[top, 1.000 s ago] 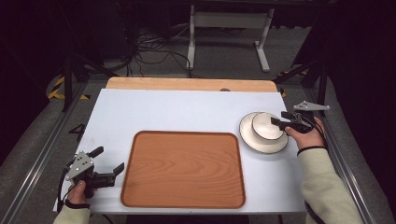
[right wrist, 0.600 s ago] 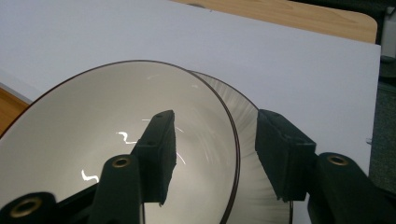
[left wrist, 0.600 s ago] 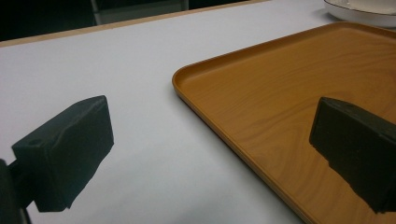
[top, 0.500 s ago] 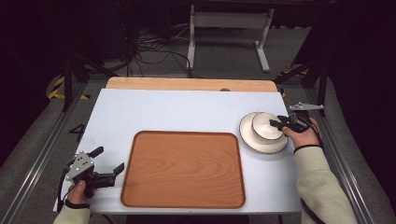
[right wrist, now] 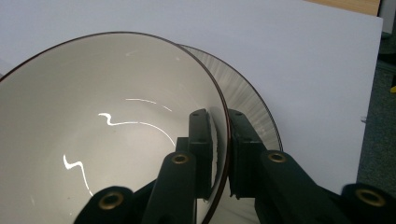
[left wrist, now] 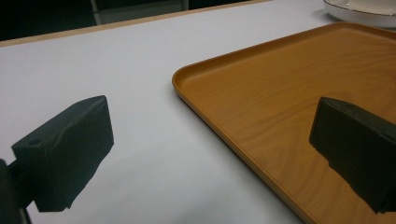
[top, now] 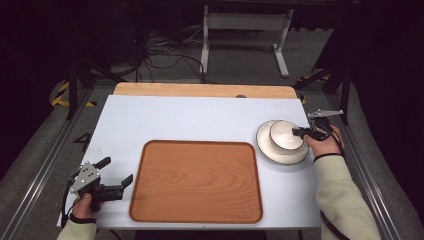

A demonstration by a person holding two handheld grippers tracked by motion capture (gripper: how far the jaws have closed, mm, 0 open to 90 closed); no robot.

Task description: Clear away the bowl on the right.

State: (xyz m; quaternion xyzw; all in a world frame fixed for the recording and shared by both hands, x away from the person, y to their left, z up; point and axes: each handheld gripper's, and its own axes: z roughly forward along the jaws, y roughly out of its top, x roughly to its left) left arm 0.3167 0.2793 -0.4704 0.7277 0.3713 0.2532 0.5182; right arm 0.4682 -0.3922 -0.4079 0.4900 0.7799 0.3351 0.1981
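Tray (top: 196, 181) sits near-centre on the table (top: 200, 117); off to its far right, the bowl (top: 286, 136) rests on the plate (top: 280, 155), near the table's right edge.

Bright lit table (top: 200, 120), dark surroundings, glare streaks inside bowl (right wrist: 93, 140), soft close-ups

in your right gripper view the white, dark-rimmed ceramic bowl (right wrist: 107, 121) ran off the left and bottom edges and hid most of the white plate (right wrist: 252, 100) beneath.
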